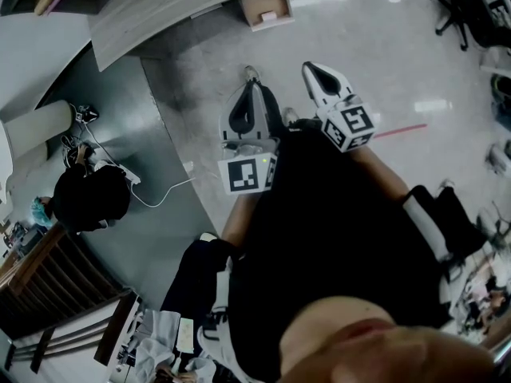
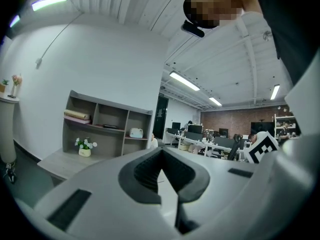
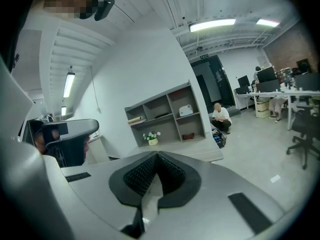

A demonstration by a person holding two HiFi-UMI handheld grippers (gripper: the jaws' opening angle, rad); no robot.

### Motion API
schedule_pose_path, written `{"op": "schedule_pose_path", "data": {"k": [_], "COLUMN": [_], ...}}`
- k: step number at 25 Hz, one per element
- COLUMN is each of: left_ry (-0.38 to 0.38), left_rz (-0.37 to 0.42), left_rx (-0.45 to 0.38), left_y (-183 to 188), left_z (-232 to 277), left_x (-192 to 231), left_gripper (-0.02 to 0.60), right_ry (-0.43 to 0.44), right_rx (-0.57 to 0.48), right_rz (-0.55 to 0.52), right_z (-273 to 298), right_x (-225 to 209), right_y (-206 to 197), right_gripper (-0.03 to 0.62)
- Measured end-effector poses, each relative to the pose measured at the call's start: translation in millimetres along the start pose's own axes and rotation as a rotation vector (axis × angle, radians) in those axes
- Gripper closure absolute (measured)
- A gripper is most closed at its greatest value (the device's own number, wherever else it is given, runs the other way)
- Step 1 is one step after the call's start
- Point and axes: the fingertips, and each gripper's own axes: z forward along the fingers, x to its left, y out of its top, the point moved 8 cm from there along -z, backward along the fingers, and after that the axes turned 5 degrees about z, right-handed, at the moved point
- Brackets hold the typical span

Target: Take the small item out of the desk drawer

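1. Pale glossy floor (image 1: 383,70) fills the head view. A grey curved worktop (image 1: 160,10) sits at the upper left, and a small brown box (image 1: 266,6) stands just beside its end at the top centre.
2. Left tongs (image 1: 252,76) and right tongs (image 1: 310,70) are held side by side near the frame's centre, in front of the person's dark-clothed body. Both point toward the top of the frame.
3. Both tongs have their jaws pressed together with nothing between them. Each gripper view shows only the room beyond, with an open shelf (image 3: 167,111) against a white wall.
4. The small item shows in no view, and no open drawer can be made out. Whether the brown box is the drawer cannot be told.
5. Judged from this, the task is at the approach step, with nothing reached yet. The next move likely calls for closing in on the worktop, finding the drawer, and parting one pair of jaws to pull it open.
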Motion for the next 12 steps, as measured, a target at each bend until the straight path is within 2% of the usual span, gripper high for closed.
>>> {"op": "schedule_pose_path", "data": {"k": [7, 12], "left_ry": [-0.040, -0.071], "left_rz": [-0.009, -0.022], "left_rx": [0.022, 0.058], "left_y": [8, 6], "left_z": [62, 97], "left_x": [41, 68], "left_gripper": [0.583, 0.583], "right_ry": [-0.030, -0.084], "right_rx": [0.028, 0.068], "right_rz": [0.008, 0.013], "right_z": [66, 111], "right_x": [-16, -30], "right_y": [13, 15], "right_gripper": [0.595, 0.595]}}
